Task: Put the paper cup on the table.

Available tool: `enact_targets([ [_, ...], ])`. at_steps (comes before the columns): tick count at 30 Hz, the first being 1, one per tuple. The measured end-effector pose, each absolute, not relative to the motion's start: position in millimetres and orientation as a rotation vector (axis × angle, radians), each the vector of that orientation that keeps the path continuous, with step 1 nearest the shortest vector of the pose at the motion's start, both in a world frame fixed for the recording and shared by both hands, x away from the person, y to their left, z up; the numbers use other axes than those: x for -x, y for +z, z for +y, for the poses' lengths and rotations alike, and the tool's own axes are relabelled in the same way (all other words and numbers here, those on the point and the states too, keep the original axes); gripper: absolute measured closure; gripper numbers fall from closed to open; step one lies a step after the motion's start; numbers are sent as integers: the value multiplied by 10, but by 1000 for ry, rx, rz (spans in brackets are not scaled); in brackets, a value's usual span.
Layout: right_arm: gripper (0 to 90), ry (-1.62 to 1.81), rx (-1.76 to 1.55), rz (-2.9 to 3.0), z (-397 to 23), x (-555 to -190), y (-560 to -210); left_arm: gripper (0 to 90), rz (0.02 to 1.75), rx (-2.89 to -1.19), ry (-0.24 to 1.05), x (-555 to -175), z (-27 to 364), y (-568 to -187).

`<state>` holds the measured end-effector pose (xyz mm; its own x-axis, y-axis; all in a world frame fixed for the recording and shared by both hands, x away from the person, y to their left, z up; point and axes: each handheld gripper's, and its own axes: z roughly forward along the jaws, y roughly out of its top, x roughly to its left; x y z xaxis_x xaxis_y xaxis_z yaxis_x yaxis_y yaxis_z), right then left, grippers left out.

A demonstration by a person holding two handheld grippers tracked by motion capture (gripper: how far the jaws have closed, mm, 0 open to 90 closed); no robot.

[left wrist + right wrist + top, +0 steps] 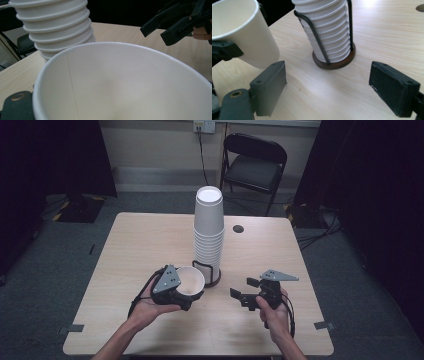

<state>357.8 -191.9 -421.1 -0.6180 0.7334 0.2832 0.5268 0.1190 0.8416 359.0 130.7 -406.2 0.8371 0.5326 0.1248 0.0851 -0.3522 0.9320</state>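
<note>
Nearest my left gripper's camera is the single paper cup [125, 82], its white mouth taking up the lower part of that frame, and in the high view I see it lying tilted at lower centre, mouth towards the camera, in the left gripper [172, 290]. Its jaws are pinching the cup by the wall; from the right gripper view the cup [242, 30] sits at upper left, lifted off the desk [140, 250] with a dark jaw against its side. The right gripper [250, 292] sits at lower right of the high view, its jaws spread wide with nothing between them (bare wood shows in the gap in its own view). The tall stack of cups [208, 232] stands at centre frame in a black wire holder [332, 60] on a round base, just beside the held cup. My worry is that closeness: I judge that if I swing the left hand towards the stack, the held cup's rim could knock the column, and a stack that high would lean or spill out over the holder's low wires. A second risk is the grip itself, since thin paper squeezed harder would buckle and slip. The open right jaws could also clip the holder if I bring them in carelessly.
</note>
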Motion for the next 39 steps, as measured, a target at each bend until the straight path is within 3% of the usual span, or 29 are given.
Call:
enact_targets([
  [23,142,1452,-1299,2163,-2010,-3649,-4288,105,670,-1777,499,-3756,1656,-3980],
  [31,142,1448,-1314,2178,-2011,-3680,-4351,103,819,-1717,561,-3886,1730,-4011],
  [39,142,1446,-1333,2204,-1992,-3686,-4393,99,852,-1698,616,-4058,1756,-4032],
])
